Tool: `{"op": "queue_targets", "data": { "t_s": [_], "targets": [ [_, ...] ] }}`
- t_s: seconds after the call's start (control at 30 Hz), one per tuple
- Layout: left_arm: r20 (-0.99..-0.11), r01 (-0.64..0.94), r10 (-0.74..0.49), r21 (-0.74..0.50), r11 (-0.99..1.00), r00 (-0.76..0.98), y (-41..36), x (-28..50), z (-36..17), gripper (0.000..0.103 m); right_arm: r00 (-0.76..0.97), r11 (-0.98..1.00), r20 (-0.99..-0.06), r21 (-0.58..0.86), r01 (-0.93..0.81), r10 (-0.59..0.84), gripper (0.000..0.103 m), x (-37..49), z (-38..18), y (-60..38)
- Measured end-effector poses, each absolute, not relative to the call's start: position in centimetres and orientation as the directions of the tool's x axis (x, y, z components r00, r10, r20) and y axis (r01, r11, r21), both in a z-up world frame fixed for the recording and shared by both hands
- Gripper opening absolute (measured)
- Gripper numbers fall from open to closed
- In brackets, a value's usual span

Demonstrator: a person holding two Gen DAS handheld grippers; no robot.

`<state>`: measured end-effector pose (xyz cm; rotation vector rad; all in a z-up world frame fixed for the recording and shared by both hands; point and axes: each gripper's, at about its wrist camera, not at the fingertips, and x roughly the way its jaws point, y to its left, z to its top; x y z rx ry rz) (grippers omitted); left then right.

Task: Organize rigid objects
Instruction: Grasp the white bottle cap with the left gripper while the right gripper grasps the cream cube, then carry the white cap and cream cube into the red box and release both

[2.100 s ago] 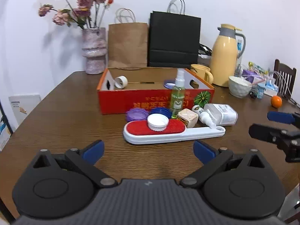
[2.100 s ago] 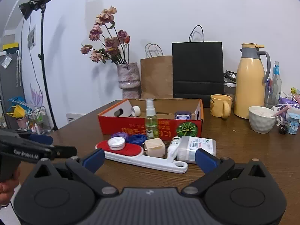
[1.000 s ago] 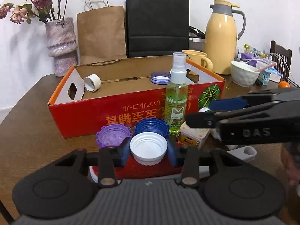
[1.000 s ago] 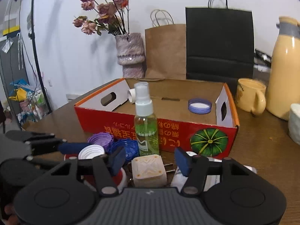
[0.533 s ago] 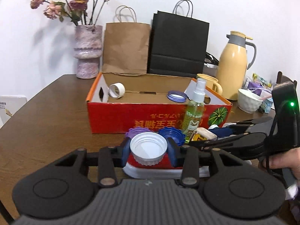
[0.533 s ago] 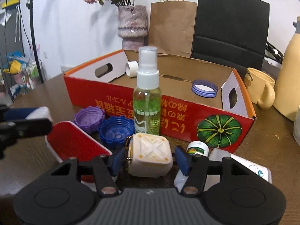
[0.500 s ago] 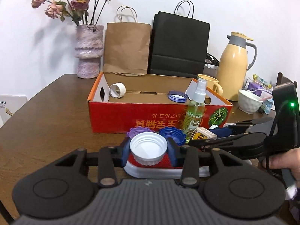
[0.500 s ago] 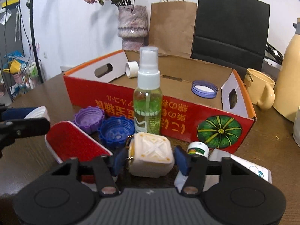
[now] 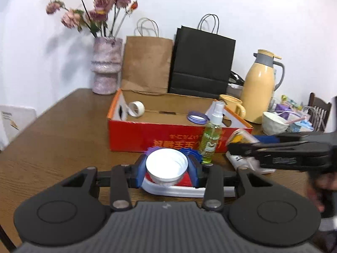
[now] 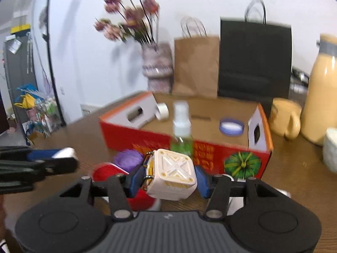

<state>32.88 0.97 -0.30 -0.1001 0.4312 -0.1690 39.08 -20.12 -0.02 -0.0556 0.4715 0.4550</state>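
One white cap (image 9: 166,166) in left gripper (image 9: 167,169), one cream cube (image 10: 172,174) in right gripper (image 10: 167,178)

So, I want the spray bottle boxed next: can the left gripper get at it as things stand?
Probably not yet: the left gripper is shut on the white cap. The spray bottle stands upright just beyond, with nothing in front of it.

White cap (image 9: 166,165), open side up, clamped between left fingers (image 9: 140,170). Cream cube (image 10: 171,175), tilted, clamped between right fingers (image 10: 201,181).
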Motion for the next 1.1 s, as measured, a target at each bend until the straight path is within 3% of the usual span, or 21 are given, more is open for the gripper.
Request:
{"op": "queue_targets", "data": {
  "t_s": [0.3, 0.57, 0.83, 1.1],
  "targets": [
    [-0.291, 0.181, -0.228, -0.181, 0.967, 0.929, 1.2, 29.1, 2.8, 0.041, 0.813, 0.89, -0.366, 0.144, -0.432, 0.454, 0.052, 32.8, 2.1, -22.0],
    [-0.321, 0.2, -0.269, -0.232, 0.952, 0.908, 2.3, 29.8, 4.2, 0.041, 0.847, 0.908, -0.335, 0.076, -0.413, 0.413, 0.052, 31.3, 5.7, -23.2],
    [-0.383, 0.19, -0.246, -0.177, 0.966, 0.89, 3.2, 34.1, 6.5, 0.041, 0.862, 0.91, -0.329, -0.018, -0.414, 0.385, 0.052, 34.3, 9.9, -23.5],
    [-0.353, 0.153, -0.191, -0.133, 0.979, 0.916, 3.7, 38.6, 9.2, 0.041, 0.878, 0.922, -0.316, -0.02, -0.386, 0.361, 0.052, 39.1, 11.8, -23.7]
  ]
}}
